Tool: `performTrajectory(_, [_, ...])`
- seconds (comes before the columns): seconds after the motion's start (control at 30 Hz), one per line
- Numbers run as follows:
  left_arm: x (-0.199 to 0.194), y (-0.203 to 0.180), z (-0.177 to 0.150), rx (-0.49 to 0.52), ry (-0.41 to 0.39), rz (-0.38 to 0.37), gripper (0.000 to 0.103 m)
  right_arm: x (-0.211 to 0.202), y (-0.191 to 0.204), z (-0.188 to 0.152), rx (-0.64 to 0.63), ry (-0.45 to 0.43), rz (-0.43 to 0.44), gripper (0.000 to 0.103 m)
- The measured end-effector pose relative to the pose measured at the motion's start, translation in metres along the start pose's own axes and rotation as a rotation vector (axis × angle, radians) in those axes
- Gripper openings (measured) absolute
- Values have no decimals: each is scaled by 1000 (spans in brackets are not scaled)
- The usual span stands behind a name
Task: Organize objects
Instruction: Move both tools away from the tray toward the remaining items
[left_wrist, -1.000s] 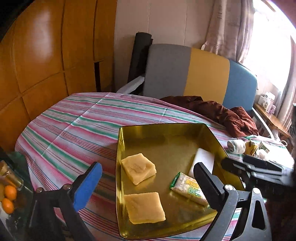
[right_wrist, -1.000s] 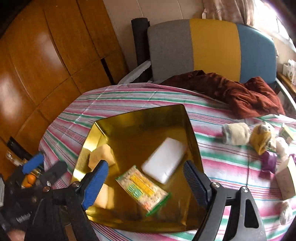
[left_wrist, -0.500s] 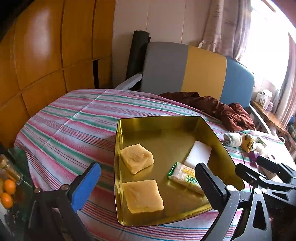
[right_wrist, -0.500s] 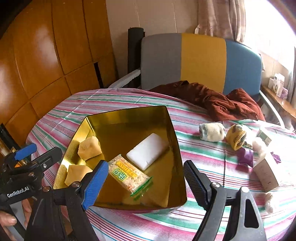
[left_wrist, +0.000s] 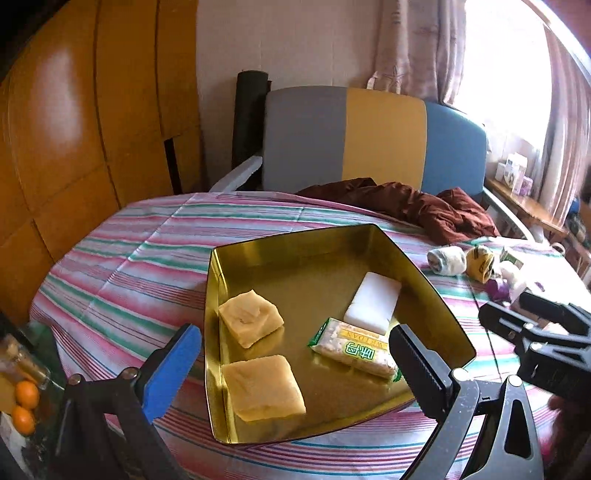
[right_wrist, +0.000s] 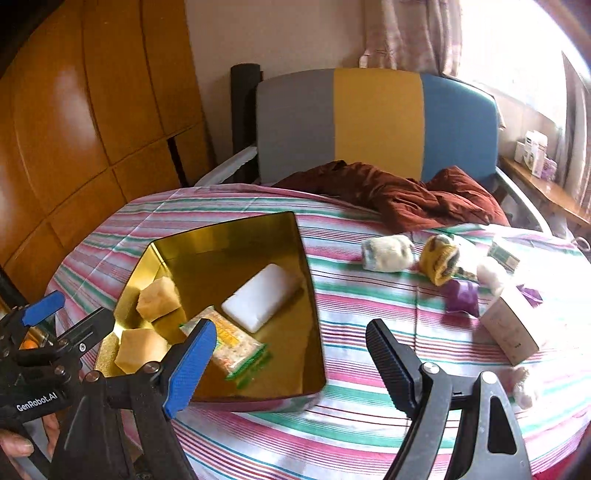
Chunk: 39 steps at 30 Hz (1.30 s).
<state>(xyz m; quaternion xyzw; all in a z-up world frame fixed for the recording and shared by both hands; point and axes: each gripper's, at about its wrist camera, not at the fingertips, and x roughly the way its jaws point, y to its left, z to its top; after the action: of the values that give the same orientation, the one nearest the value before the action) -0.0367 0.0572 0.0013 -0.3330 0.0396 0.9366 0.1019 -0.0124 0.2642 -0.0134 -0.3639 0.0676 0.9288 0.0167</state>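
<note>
Looked about half done: the gold tray (left_wrist: 436, 295) on the striped desk (right_wrist: 369, 424) already held two yellow sponges (left_wrist: 251, 317), a white block (left_wrist: 373, 306) and a cracker pack (left_wrist: 354, 354). Rolled socks (right_wrist: 388, 253), a purple thing (right_wrist: 461, 301) and a small box (right_wrist: 511, 330) were still loose, just beside the brown cloth (right_wrist: 406, 199). Left gripper (left_wrist: 295, 369) and right gripper (right_wrist: 291, 358) both had fingers spread wide, nothing in them.

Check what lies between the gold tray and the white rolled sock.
Only bare striped tablecloth separates the gold tray from the white rolled sock, clearest in the right wrist view.
</note>
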Motion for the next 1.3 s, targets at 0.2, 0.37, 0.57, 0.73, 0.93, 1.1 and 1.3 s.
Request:
performTrajectory(0.2, [3, -13, -1, 41, 16, -3, 103, -4, -25, -5, 46, 9, -29, 84])
performTrajectory(0.37, [8, -25, 2, 61, 36, -41, 103, -2, -59, -15, 115, 49, -56, 84])
performTrajectory(0.57, [8, -46, 10, 119, 33, -102, 103, -8, -111, -17, 231, 72, -95, 84])
performTrajectory(0.73, [11, -71, 17, 192, 31, -160, 103, -20, -154, -10, 318, 56, -136, 84])
performTrajectory(0.93, [23, -100, 23, 276, 60, -213, 103, -33, -199, -3, 360, 35, -204, 84])
performTrajectory(1.1, [33, -117, 28, 305, 85, -257, 103, -30, -229, 0, 298, 79, -261, 85])
performTrajectory(1.3, [47, -135, 36, 340, 127, -324, 103, -2, -242, 6, 151, 161, -244, 85])
